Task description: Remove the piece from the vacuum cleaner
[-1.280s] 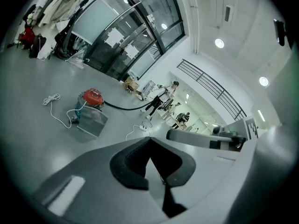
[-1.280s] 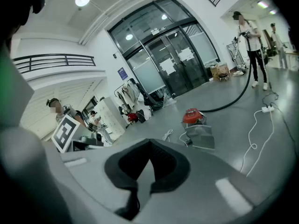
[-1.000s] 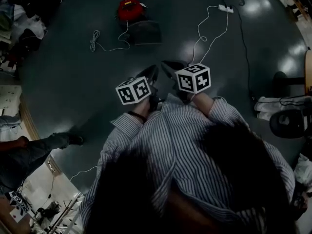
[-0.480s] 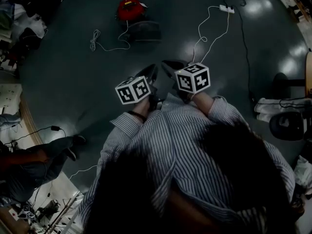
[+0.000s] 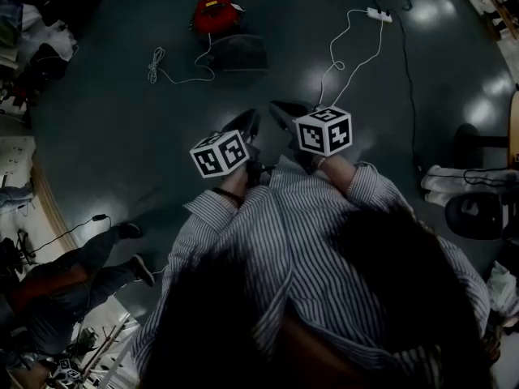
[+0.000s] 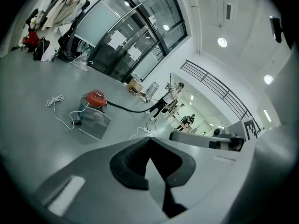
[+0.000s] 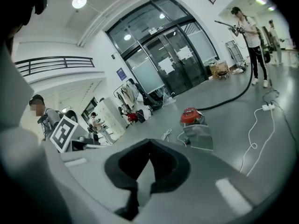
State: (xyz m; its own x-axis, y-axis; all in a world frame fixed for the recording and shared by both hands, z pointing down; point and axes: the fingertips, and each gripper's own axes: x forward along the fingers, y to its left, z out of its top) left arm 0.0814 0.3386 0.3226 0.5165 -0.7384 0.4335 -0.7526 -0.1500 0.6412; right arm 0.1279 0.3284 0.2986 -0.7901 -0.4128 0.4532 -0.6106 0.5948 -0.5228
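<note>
The vacuum cleaner [image 5: 216, 13] has a red top and stands on the floor well ahead of me, with a grey box-like piece [image 5: 237, 53] in front of it. Both show small in the left gripper view, the red top [image 6: 95, 97] above the grey piece [image 6: 95, 123], and likewise in the right gripper view, red top [image 7: 189, 115] and grey piece [image 7: 200, 136]. My left gripper [image 5: 246, 123] and right gripper [image 5: 285, 112] are held side by side at chest height, both shut and empty, far from the vacuum cleaner. The shut jaws also show close up for the left gripper [image 6: 150, 142] and the right gripper [image 7: 149, 146].
A black hose [image 7: 232, 100] runs from the vacuum cleaner to a standing person [image 7: 248, 31] who holds its wand. White cables [image 5: 159, 69] and a power strip [image 5: 375, 14] lie on the grey floor. Another person [image 5: 73, 266] is at the lower left; a chair [image 5: 474, 209] at the right.
The person at the lower left has shifted along the floor edge. Both grippers stay shut and almost still.
</note>
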